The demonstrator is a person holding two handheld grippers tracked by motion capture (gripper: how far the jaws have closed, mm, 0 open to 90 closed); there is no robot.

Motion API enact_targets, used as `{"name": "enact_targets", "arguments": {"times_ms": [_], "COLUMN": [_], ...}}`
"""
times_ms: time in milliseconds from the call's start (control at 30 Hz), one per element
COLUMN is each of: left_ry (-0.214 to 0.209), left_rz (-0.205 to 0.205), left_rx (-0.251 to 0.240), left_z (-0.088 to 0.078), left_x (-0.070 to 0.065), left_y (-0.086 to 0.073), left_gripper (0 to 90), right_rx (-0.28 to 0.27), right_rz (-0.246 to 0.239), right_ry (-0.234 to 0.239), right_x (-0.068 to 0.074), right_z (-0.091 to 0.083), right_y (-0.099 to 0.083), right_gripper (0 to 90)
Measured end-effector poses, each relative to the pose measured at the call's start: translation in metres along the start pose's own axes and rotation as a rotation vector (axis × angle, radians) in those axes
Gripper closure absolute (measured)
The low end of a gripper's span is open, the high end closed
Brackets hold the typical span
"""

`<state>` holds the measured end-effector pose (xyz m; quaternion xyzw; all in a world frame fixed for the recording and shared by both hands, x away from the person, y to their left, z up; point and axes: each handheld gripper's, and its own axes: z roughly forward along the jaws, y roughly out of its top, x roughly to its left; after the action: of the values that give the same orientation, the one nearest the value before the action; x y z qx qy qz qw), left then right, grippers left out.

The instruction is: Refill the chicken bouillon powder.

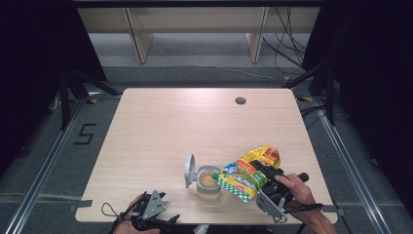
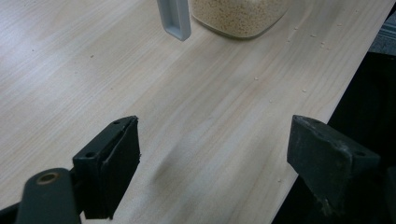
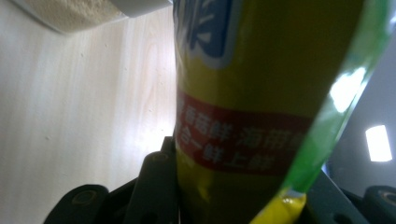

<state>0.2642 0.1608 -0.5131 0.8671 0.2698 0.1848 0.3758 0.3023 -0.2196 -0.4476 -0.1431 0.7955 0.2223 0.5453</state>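
Pouring looks like the step in hand: on the table (image 1: 160,126), the right gripper (image 1: 265,178) pinches a yellow bag (image 1: 246,175) tilted over the open jar (image 1: 208,183) of grains. Next, probably tip further. The left gripper (image 2: 212,158) rests spread, empty.

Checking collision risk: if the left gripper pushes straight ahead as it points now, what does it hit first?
Probably the container's open grey lid, just ahead of the grain container; bare table lies before it. Left gripper is open; depth is uncertain.

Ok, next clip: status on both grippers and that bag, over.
Left gripper open, idle at near table edge. Right gripper shut on yellow-green snack bag, tilted over open jar of grains. Lid flipped up; nothing blocking.
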Motion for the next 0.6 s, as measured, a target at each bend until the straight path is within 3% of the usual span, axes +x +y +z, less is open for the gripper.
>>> {"name": "enact_targets", "arguments": {"times_ms": [33, 67, 100, 133, 267, 300, 333, 367, 400, 467, 600], "left_ry": [-0.001, -0.001, -0.002, -0.002, -0.002, -0.001, 0.0, -0.001, -0.008, -0.003, 0.001], "left_rz": [-0.006, -0.006, -0.005, -0.006, -0.006, 0.004, 0.004, -0.004, -0.01, -0.006, 0.002], "left_rx": [-0.004, -0.005, -0.005, -0.006, -0.005, 0.001, 0.001, -0.004, -0.008, -0.005, -0.001], "left_z": [0.0, 0.001, 0.001, 0.001, 0.001, 0.0, 0.0, 0.001, 0.001, 0.001, 0.001], "left_x": [0.0, 0.0, 0.0, 0.0, 0.0, 0.0, 0.0, 0.0, -0.001, 0.0, 0.0], "left_y": [0.0, 0.0, 0.0, 0.0, 0.0, 0.0, 0.0, 0.0, 0.0, 0.0, 0.0], "left_gripper": [16.8, 16.8, 16.8, 16.8, 16.8, 16.8, 16.8, 16.8, 16.8, 16.8, 16.8], "right_rx": [-0.007, -0.013, -0.013, -0.016, -0.056, -0.054, -0.028, -0.048, -0.045, -0.076, -0.096], "right_rz": [0.097, 0.028, 0.091, 0.111, 0.166, 0.129, 0.188, 0.177, 0.217, 0.231, 0.321], "right_ry": [0.012, 0.016, 0.019, 0.024, 0.059, 0.061, 0.069, 0.079, 0.082, 0.076, 0.084], "right_x": [0.004, -0.001, 0.002, 0.002, 0.005, 0.003, 0.006, 0.005, 0.006, 0.003, -0.001], "right_z": [0.0, 0.0, 0.0, 0.0, 0.004, 0.005, 0.003, 0.005, 0.004, 0.006, 0.003], "right_y": [-0.003, -0.003, -0.005, -0.006, -0.009, -0.009, -0.008, -0.009, -0.01, -0.013, -0.018], "right_gripper": [70.3, 70.5, 70.6, 70.7, 71.0, 71.0, 71.1, 71.2, 71.3, 71.5, 72.1]}}
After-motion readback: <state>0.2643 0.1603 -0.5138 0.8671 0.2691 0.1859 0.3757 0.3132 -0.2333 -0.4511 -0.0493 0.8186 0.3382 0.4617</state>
